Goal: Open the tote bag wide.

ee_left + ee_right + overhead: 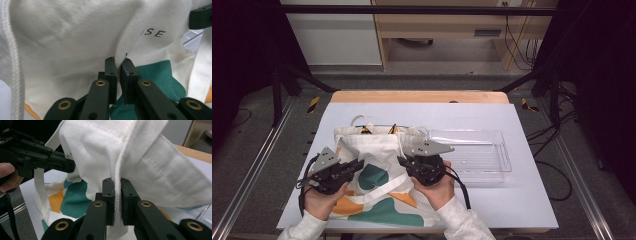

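Clear plastic tray [492, 160] right; light tabletop [512, 120]

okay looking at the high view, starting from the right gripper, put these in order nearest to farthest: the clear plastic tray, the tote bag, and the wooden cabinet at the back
1. Tote bag: clamped in the right gripper, to its left.
2. Clear plastic tray: on the table just to its right.
3. Wooden cabinet: beyond the table's far edge.

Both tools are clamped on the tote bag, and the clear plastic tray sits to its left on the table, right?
Not quite: the clear plastic tray sits to the right of the tote bag, as the high view shows. The left tool and right tool are both clamped on the bag's fabric.
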A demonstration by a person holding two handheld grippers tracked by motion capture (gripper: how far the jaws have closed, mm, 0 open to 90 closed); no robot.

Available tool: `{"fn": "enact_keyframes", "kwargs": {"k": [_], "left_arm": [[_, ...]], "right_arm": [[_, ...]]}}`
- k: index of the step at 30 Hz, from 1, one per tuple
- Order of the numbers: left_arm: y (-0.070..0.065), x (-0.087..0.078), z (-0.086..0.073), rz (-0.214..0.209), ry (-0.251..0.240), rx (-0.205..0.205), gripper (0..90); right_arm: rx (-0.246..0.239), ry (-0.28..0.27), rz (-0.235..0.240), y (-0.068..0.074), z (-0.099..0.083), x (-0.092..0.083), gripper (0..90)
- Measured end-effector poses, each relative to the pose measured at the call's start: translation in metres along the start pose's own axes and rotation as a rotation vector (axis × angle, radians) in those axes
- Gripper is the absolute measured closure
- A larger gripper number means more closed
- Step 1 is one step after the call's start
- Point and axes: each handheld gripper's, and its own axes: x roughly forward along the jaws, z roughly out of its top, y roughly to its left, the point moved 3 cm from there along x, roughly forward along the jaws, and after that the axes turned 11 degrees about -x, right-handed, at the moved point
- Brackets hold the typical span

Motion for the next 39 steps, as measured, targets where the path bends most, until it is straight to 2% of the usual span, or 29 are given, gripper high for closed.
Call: {"fn": "enact_keyframes", "kwargs": {"k": [2,4,5,7,10,11,12,14,20,23,24,27,28,31,34,36,38,39], "left_arm": [[-0.002,-0.004,-0.006,0.006,-0.014,0.024,86.7],[-0.003,-0.005,-0.008,0.007,-0.017,0.030,87.3],[-0.003,-0.008,-0.012,0.006,-0.022,0.037,87.5],[-0.004,-0.009,-0.016,0.004,-0.022,0.041,87.7],[-0.005,-0.010,-0.018,0.005,-0.020,0.049,87.8],[-0.006,-0.010,-0.020,0.007,-0.015,0.053,88.0],[-0.006,-0.010,-0.020,0.007,-0.015,0.053,88.0],[-0.007,-0.010,-0.022,0.007,-0.011,0.061,88.2],[-0.010,-0.009,-0.027,0.004,-0.001,0.075,88.4],[-0.009,-0.011,-0.029,0.002,0.000,0.074,88.3],[-0.009,-0.011,-0.029,0.000,0.001,0.075,88.3],[-0.010,-0.012,-0.030,0.002,0.003,0.082,88.2],[-0.010,-0.012,-0.030,0.002,0.003,0.082,88.2],[-0.010,-0.013,-0.030,-0.004,-0.004,0.080,87.1],[-0.013,-0.021,-0.025,-0.016,-0.036,0.072,83.3],[-0.014,-0.025,-0.022,-0.015,-0.051,0.074,82.6],[-0.018,-0.042,-0.011,-0.033,-0.114,0.067,83.2],[-0.018,-0.042,-0.011,-0.033,-0.114,0.067,83.5]], "right_arm": [[-0.001,-0.002,0.001,0.000,0.000,-0.001,78.3],[0.001,-0.007,0.003,0.000,0.000,-0.002,75.0],[0.007,-0.036,0.013,-0.001,0.003,-0.004,67.4],[0.011,-0.067,0.015,-0.001,0.007,-0.008,60.8],[0.014,-0.094,0.005,-0.002,0.012,-0.011,58.5],[0.016,-0.126,-0.007,-0.003,0.017,-0.015,57.2],[0.016,-0.126,-0.007,-0.003,0.017,-0.015,57.2],[0.025,-0.181,-0.022,-0.008,0.026,-0.022,56.6],[0.026,-0.240,-0.068,-0.016,0.045,-0.028,53.4],[0.026,-0.234,-0.077,-0.018,0.049,-0.026,56.6],[0.020,-0.201,-0.079,-0.019,0.051,-0.018,63.6],[0.019,-0.155,-0.074,-0.022,0.049,-0.006,72.1],[0.019,-0.155,-0.074,-0.022,0.049,-0.006,72.1],[0.024,-0.090,-0.057,-0.023,0.043,0.008,84.3],[0.022,-0.062,-0.048,-0.022,0.040,0.010,89.8],[0.020,-0.054,-0.048,-0.022,0.039,0.010,90.0],[0.017,-0.036,-0.039,-0.020,0.037,0.010,90.0],[0.011,-0.028,-0.032,-0.019,0.035,0.010,90.0]]}}
